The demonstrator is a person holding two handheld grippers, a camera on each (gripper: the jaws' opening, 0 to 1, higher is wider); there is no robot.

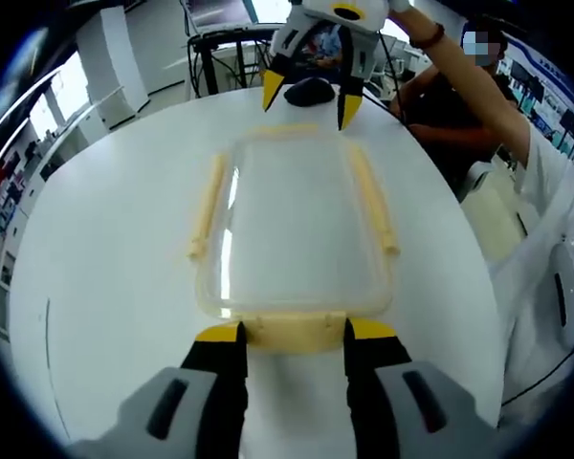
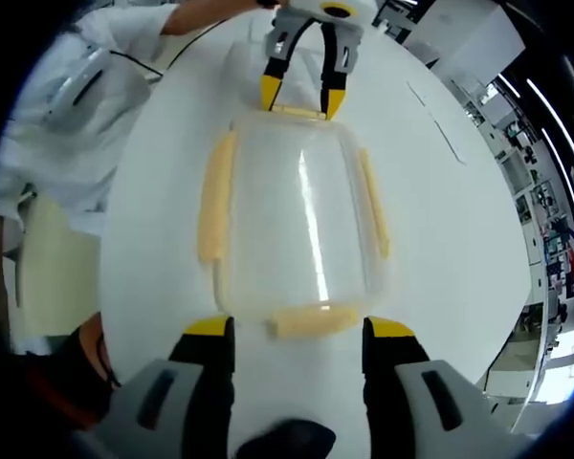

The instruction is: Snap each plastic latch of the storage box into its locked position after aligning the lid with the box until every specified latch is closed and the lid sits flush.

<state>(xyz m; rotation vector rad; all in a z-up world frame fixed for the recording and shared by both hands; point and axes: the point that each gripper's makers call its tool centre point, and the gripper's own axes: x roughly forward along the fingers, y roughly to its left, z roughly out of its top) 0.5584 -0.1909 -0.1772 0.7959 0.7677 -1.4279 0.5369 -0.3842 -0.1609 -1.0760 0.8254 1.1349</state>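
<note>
Resting on a round white table, storage box faces both tongs spread wide.

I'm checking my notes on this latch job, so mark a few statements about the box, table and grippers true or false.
1. The clear plastic storage box sits on a round white table. True.
2. Its latches are blue. False: the pale yellow latches run along its sides and ends.
3. The left gripper and right gripper face each other from opposite ends of the box. True.
4. The right gripper's jaws are shut tight. False: they stand open, either side of an end latch.
</note>
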